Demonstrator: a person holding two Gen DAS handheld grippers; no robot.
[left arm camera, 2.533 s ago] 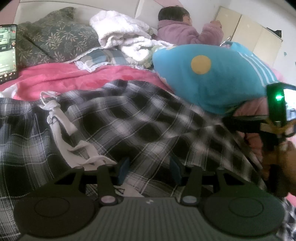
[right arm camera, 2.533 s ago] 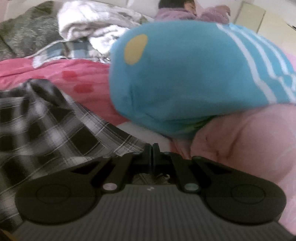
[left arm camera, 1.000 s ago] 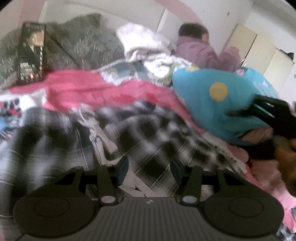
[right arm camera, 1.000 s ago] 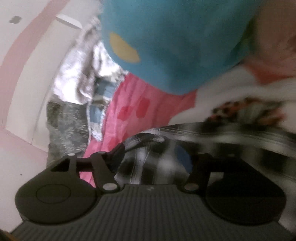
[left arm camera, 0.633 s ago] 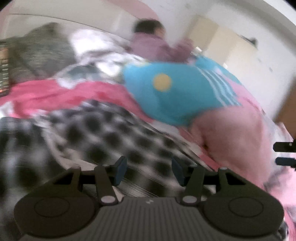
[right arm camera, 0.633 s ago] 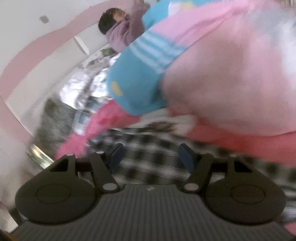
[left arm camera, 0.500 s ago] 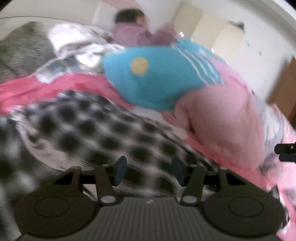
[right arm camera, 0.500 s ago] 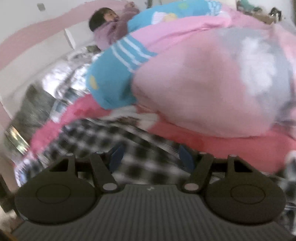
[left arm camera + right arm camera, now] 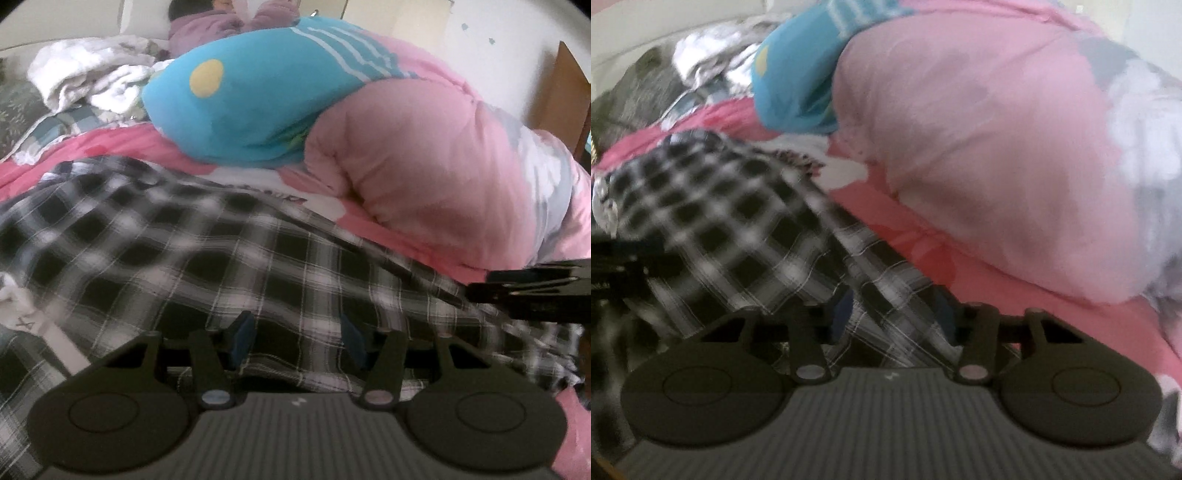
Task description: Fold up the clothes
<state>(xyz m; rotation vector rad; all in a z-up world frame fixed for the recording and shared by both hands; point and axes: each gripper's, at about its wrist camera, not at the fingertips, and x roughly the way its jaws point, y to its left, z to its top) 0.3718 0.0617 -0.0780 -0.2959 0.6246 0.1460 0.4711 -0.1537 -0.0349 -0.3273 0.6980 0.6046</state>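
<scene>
Working over a pink bed sheet [image 9: 122,147] beside a pink duvet [image 9: 424,166], I see my left gripper [image 9: 297,338] half open over the plaid garment [image 9: 221,258], and my right gripper [image 9: 894,314] has just been closing with that plaid fabric between its jaws, though I cannot tell whether it grips.

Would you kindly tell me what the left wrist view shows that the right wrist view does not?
Only the left wrist view shows a person in purple lying at the far end, a brown door, and the right tongs entering from the side.

Only the right wrist view shows the plaid garment bunched between the right tongs, whose jaws have just been closing.

Both show the plaid garment, blue pillow, pink quilt and white blanket.
</scene>
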